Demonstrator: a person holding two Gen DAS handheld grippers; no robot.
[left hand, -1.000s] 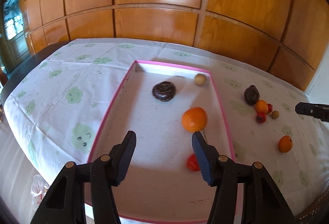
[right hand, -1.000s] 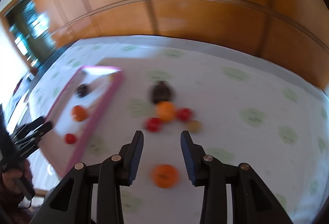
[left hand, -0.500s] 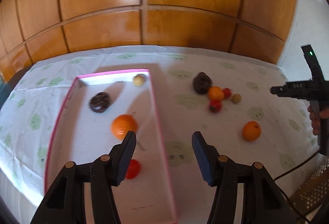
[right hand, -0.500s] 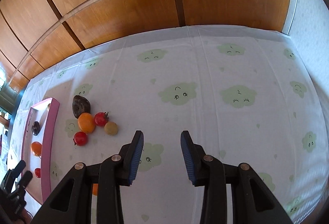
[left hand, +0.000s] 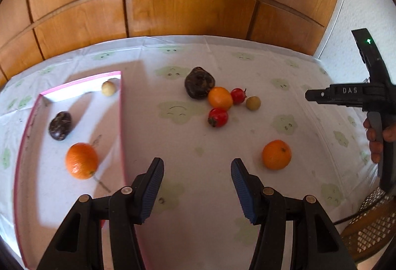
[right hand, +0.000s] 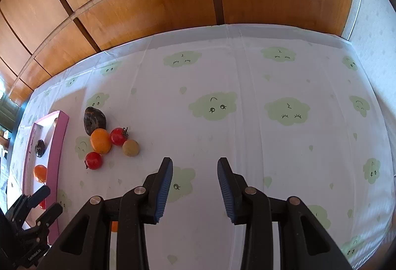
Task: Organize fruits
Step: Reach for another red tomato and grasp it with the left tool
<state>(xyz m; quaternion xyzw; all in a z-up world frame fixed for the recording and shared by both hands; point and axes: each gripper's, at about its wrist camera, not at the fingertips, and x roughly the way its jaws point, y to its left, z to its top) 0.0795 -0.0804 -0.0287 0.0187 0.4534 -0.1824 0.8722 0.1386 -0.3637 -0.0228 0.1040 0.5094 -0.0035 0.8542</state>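
Pink tray (left hand: pixel 122 121) now sits left; left gripper (left hand: pixel 197 185) jaws spread, empty.

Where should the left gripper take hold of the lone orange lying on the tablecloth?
Across its widest middle, from above. The orange is round and sits apart from the other fruit, so both sides look free. The left gripper is open and empty beside it.

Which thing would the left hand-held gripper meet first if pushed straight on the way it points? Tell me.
Probably only the bare tablecloth. The left hand-held gripper is open and empty; the lone orange lies right of its line, though depth is unclear.
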